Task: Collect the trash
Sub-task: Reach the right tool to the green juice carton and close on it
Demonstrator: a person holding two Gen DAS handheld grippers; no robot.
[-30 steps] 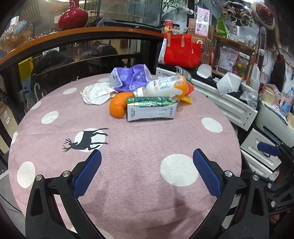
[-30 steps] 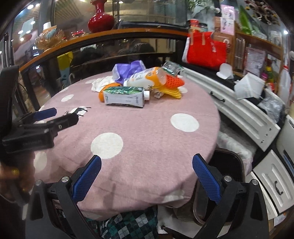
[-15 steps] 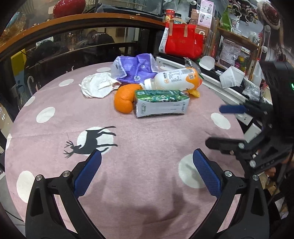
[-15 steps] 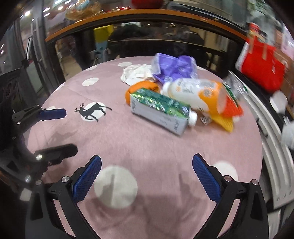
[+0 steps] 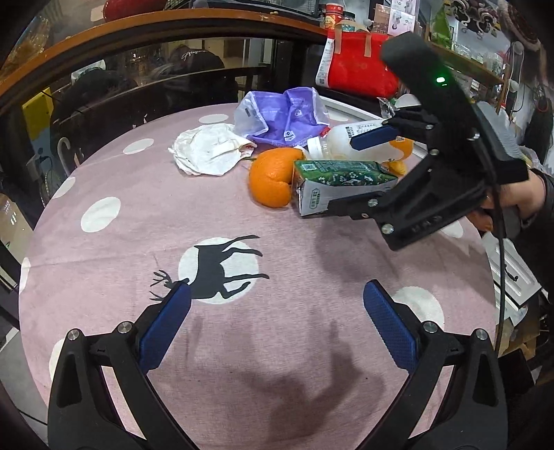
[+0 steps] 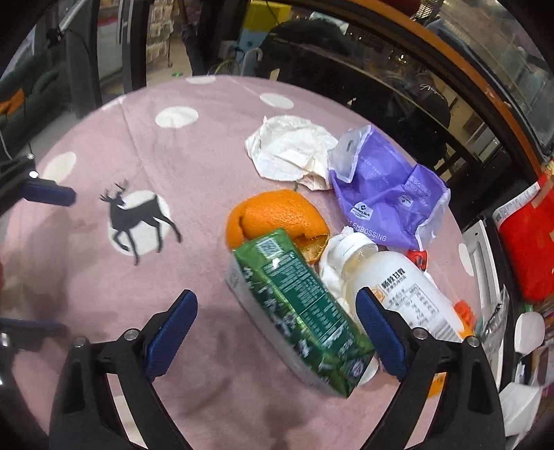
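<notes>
A pile of trash lies on the pink dotted tablecloth (image 5: 242, 207): a green drink carton (image 6: 297, 308) on its side, an orange peel (image 6: 277, 214), a white plastic bottle (image 6: 398, 294), a purple bag (image 6: 381, 187) and a crumpled white wrapper (image 6: 291, 149). My right gripper (image 6: 277, 329) is open, its jaws on either side of the carton, which lies between them. In the left wrist view the right gripper (image 5: 349, 173) reaches in from the right over the carton (image 5: 342, 183). My left gripper (image 5: 273, 325) is open and empty above the cloth near the deer print (image 5: 221, 266).
A red bag (image 5: 360, 69) stands behind the table on a white cabinet. A dark glass counter with an orange wooden rim (image 5: 138, 24) curves behind the table. Shelves with clutter stand at the far right.
My right gripper has moved forward and down over the pile, so the carton now lies between its jaws. My left gripper has edged a little closer to the pile.
</notes>
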